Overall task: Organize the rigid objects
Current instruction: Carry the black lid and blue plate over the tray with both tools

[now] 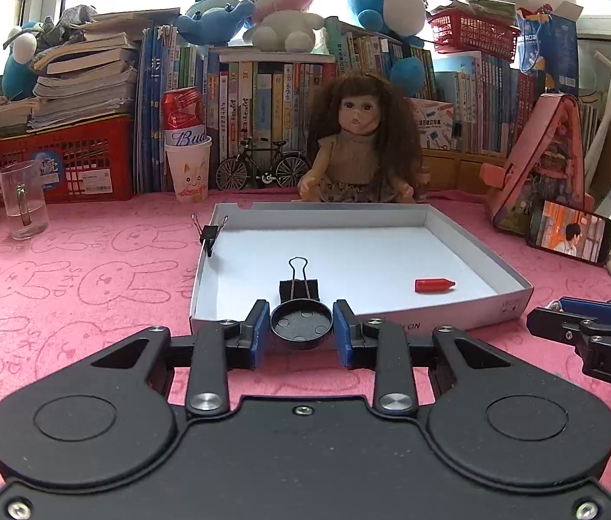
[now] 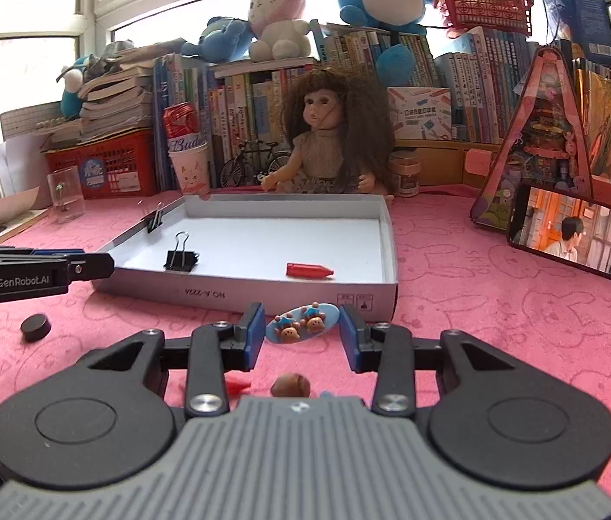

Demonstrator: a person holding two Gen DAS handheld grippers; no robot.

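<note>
A shallow white box lid lies on the pink cloth. Inside it lie a black binder clip and a red crayon-like piece; a second binder clip is clipped on its left wall. My left gripper is shut on a round black cap just in front of the lid's near wall. My right gripper is shut on a blue oval hair clip with bears above the cloth. Another black round cap lies on the cloth at left.
A doll sits behind the lid, with a model bicycle, a paper cup, a glass mug, red crates and books. A phone leans at right. A brown nut-like ball and a red piece lie under my right gripper.
</note>
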